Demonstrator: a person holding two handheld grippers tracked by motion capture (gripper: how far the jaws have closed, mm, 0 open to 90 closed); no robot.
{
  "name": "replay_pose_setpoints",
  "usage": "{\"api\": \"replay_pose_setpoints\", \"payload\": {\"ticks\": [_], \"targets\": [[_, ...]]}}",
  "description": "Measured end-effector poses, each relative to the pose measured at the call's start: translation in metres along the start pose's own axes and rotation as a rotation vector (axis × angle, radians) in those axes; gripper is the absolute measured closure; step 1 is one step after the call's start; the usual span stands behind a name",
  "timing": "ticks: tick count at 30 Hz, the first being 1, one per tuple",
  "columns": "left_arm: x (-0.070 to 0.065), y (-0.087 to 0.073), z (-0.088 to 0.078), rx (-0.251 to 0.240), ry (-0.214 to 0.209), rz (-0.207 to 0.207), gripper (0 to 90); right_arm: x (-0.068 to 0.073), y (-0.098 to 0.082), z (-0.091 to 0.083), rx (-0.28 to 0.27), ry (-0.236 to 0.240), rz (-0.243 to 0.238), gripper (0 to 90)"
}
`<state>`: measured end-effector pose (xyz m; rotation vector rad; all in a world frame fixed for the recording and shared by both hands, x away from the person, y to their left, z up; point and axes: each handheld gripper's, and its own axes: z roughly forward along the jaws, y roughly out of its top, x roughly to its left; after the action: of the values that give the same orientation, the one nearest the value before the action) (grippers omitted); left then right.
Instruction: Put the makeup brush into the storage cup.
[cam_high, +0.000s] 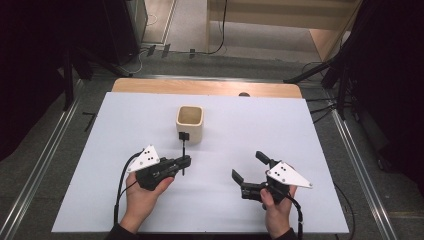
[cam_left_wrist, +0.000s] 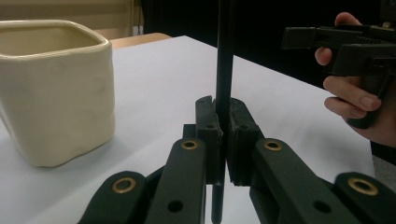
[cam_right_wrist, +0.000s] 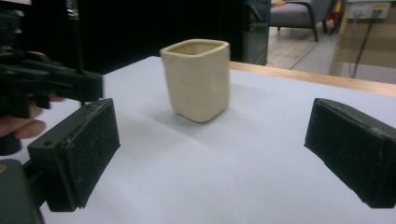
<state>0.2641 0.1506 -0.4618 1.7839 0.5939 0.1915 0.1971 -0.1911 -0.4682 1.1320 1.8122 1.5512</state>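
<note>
High view: white table (cam_high: 150, 115), grey floor; left hand-held gripper (cam_high: 186, 161) clamps a black rod (cam_high: 183, 150), right one (cam_high: 248, 167) gapes empty.

Cream cup (cam_high: 190, 122), black rod (cam_high: 183, 150), white table (cam_high: 125, 125).

Cup (cam_high: 190, 122) on table (cam_high: 125, 120) centre, left tool (cam_high: 185, 161) with rod (cam_high: 183, 150) before it, right tool (cam_high: 248, 168) rightward

claw (cam_left_wrist: 223, 140) pinching black rod (cam_left_wrist: 224, 60), cream cup (cam_left_wrist: 56, 93)
</note>
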Motion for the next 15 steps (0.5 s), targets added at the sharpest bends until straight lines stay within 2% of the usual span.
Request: {"api": "replay_pose_setpoints", "payload": {"ticks": [3, 12, 15], "targets": [[0.001, 0.001, -0.002, -0.004, 0.008, 0.001, 86.0, -0.01, -0.004, -0.008, 0.0, -0.031, 0.002, 3.7], [0.006, 0.002, -0.005, -0.014, 0.012, -0.006, 86.1, -0.038, -0.016, -0.034, 0.017, -0.109, -0.059, 4.4], [0.006, 0.002, -0.005, -0.014, 0.011, -0.004, 86.1, -0.049, -0.022, -0.04, 0.023, -0.124, -0.042, 5.2]]}}
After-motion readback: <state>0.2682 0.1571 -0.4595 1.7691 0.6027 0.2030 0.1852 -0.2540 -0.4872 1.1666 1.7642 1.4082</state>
